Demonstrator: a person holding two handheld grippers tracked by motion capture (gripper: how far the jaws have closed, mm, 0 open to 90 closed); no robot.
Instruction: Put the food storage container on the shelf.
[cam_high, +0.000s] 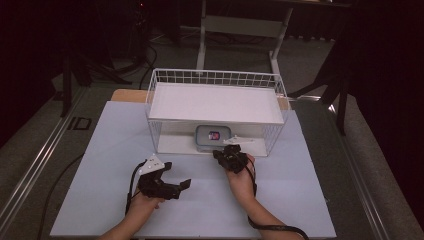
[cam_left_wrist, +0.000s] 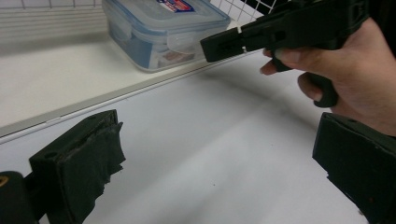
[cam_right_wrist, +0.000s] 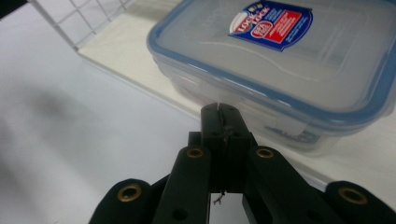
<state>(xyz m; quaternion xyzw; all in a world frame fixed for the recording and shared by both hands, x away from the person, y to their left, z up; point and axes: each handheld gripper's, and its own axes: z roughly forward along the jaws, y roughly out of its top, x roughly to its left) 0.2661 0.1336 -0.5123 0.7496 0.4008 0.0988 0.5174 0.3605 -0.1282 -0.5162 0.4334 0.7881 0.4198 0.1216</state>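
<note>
Right claw (cam_right_wrist: 219, 109) pinched tight, empty, nosing at the box (cam_right_wrist: 280, 65) on the rack's (cam_high: 160, 90) lower shelf — left claw (cam_left_wrist: 210, 154) gapes wide, near and left. Best bet: spread those jaws before reaching in, square to the box's near edge.

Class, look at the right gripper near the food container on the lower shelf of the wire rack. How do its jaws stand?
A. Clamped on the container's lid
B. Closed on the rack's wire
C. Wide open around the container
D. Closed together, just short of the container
D: in the right gripper view the right gripper has its jaws pressed together with nothing between them, the tips just in front of the container.
</note>
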